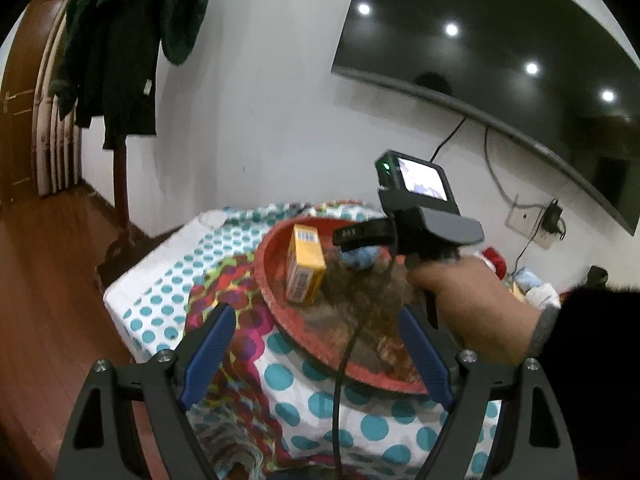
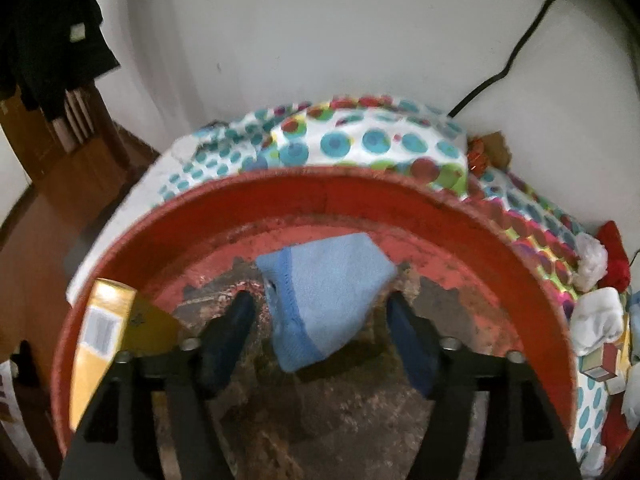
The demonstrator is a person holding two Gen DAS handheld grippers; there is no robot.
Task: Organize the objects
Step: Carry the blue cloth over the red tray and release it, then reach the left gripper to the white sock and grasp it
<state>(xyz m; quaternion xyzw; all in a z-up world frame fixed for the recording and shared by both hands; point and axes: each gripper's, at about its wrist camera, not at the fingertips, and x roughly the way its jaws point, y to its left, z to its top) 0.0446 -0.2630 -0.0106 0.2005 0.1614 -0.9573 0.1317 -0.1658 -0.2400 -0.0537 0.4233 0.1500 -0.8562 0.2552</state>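
Blue sock free between open right tool fingers, red basin rim beyond

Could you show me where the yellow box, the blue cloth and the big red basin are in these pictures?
Yellow box (image 1: 305, 266): left wrist view, on its front face.
Blue cloth (image 2: 326, 292): right wrist view, on the middle of the fabric.
Red basin (image 2: 320, 200): right wrist view, on the inner wall of its far rim.

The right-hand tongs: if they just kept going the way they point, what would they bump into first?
Most likely the light blue cloth lying between the open right tongs, and under it the red tray's worn floor; depth is hard to judge.
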